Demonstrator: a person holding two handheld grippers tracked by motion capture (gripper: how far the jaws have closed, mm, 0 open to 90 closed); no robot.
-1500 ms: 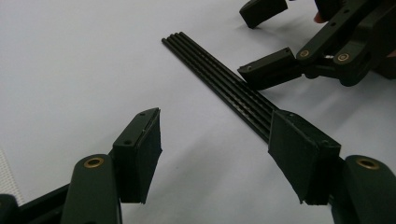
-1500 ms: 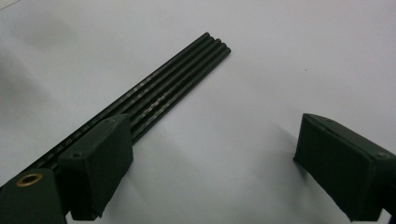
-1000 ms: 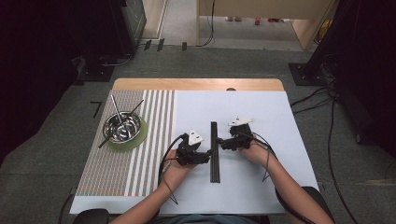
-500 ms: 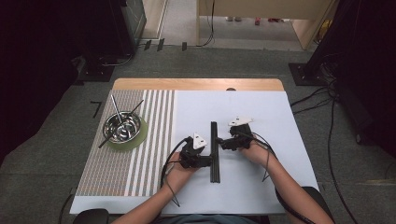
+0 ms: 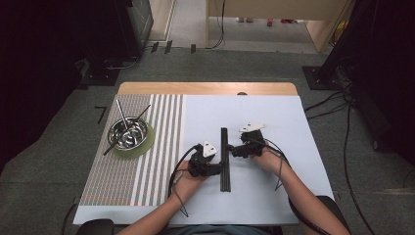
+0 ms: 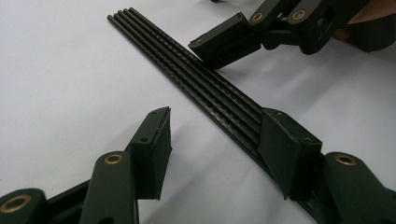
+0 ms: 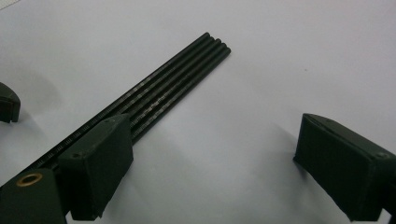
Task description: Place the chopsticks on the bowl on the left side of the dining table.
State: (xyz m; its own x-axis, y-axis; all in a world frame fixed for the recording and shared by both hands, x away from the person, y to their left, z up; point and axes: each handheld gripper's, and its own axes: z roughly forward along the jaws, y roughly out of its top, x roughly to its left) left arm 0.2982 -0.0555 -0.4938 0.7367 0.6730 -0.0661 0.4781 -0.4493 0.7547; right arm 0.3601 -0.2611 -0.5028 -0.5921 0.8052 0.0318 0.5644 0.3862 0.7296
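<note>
Rods: a flat row of thin black rods [image 5: 224, 159] lies side by side on the white sheet [image 5: 288, 117], near its middle, running from the near edge toward the far edge, ends roughly flush.
Left gripper: your left gripper [image 5: 214, 170] sits against the near part of the row from the left. Its jaws are spread and have just been closing. In the left gripper view one pad [image 6: 282, 156] stands over the rods [image 6: 205, 79] and the other [image 6: 156, 140] rests on bare sheet, so they do not pinch anything.
Right gripper: your right gripper [image 5: 232, 151] meets the row from the right, farther toward the far edge. Its jaws are spread wide; in the right gripper view one pad [image 7: 100, 161] stands at the rods [image 7: 177, 84] and the other [image 7: 341, 161] is well apart on bare sheet.
Step in hand: by my reading, you are squaring up the row and getting a hold on it with both grippers.
How to do it well: set both pads of each gripper astride the whole row before closing, or the outer rods will likely roll away. Close slowly and evenly, keeping the pads level with the sheet. Keep the two grippers well apart along the length so the row does not fan out.
Risk: a one-sided push may scatter the rods.
Elsewhere: the metal bowl [image 5: 128, 133] on the striped mat [image 5: 147, 181], toward the left edge, is well clear.
</note>
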